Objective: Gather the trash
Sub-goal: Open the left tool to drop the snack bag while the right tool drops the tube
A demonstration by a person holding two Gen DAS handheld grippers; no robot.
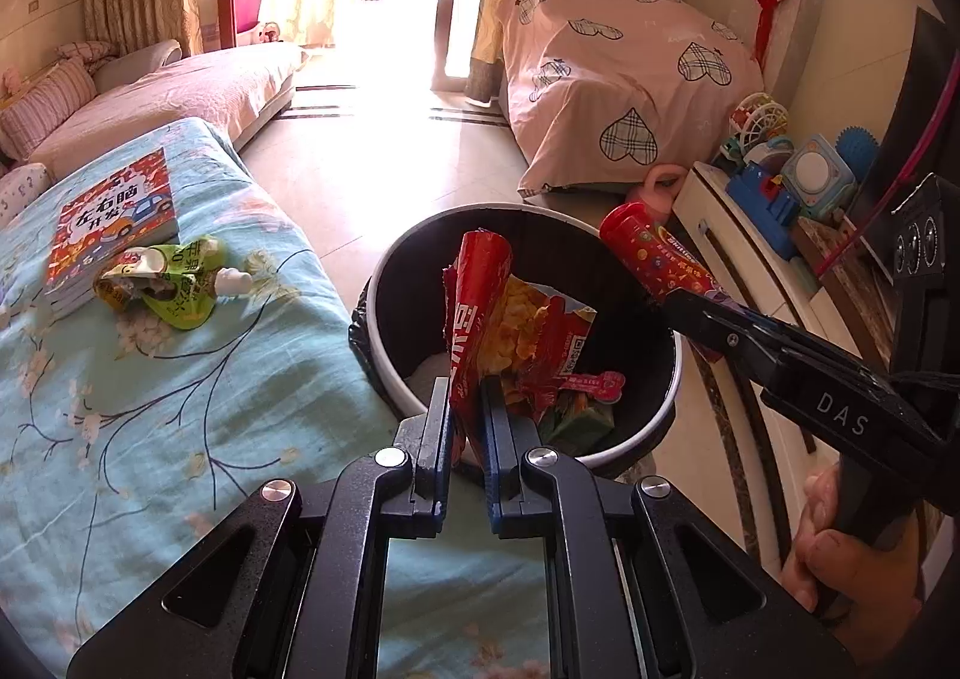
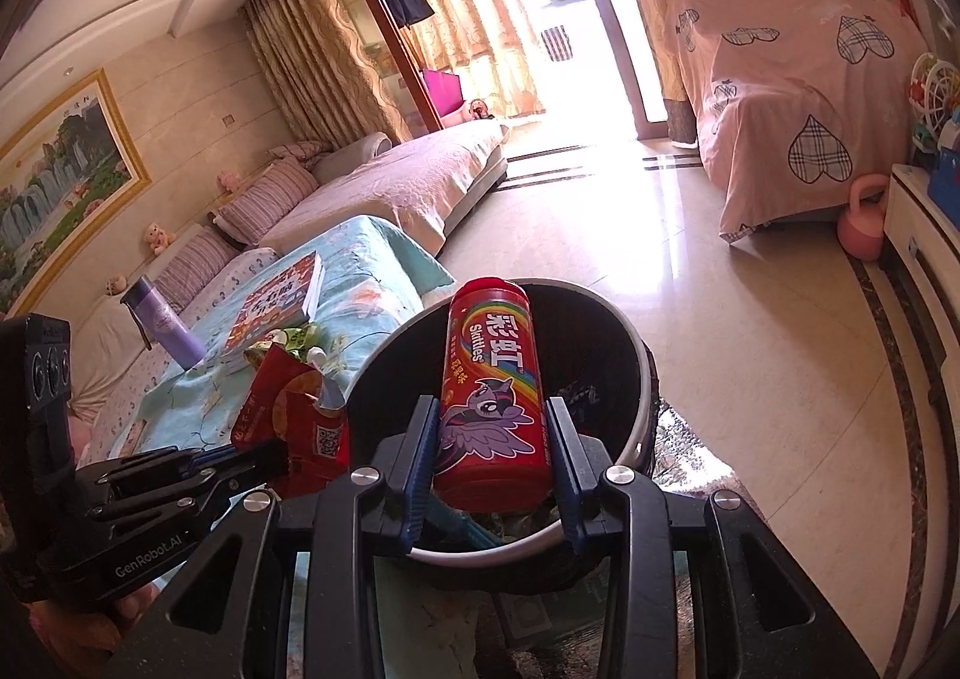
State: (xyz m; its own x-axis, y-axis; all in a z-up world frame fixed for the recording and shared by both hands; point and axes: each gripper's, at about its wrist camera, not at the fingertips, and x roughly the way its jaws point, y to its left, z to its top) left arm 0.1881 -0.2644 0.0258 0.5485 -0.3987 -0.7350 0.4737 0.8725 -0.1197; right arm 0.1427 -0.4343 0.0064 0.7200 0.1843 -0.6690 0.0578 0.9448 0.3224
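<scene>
**Two pieces of trash held over the bin**

My left gripper [image 1: 467, 409]: fingers clenched on a crumpled red foil snack wrapper [image 1: 477, 307]. The wrapper stands nearly upright, long axis vertical, torn top pointing up, over the near rim of the round black waste bin with a white rim [image 1: 675, 379].

My right gripper [image 2: 491, 442]: fingers grasping a red cylindrical Skittles candy canister with a purple pony print [image 2: 489, 379]. Its long axis runs forward along my fingers, capped end pointing away and slightly up, body over the bin's mouth [image 2: 645, 385].

Bin contents: red and yellow snack packets [image 1: 540, 343] and a green carton [image 1: 579, 421], low inside, with open room above them.

Left of the bin, just beside it: table edge under a pale blue floral cloth [image 1: 180, 379]. On the cloth, a squashed green drink pouch with a white spout [image 1: 174, 283] touching a red children's book [image 1: 114, 223]; farther back, a lilac flask [image 2: 162, 328].

Right of the bin: white cabinet edge [image 1: 738, 247], close.

Beyond the bin: open glossy tiled floor [image 1: 408, 150], clear to the bright doorway.
</scene>
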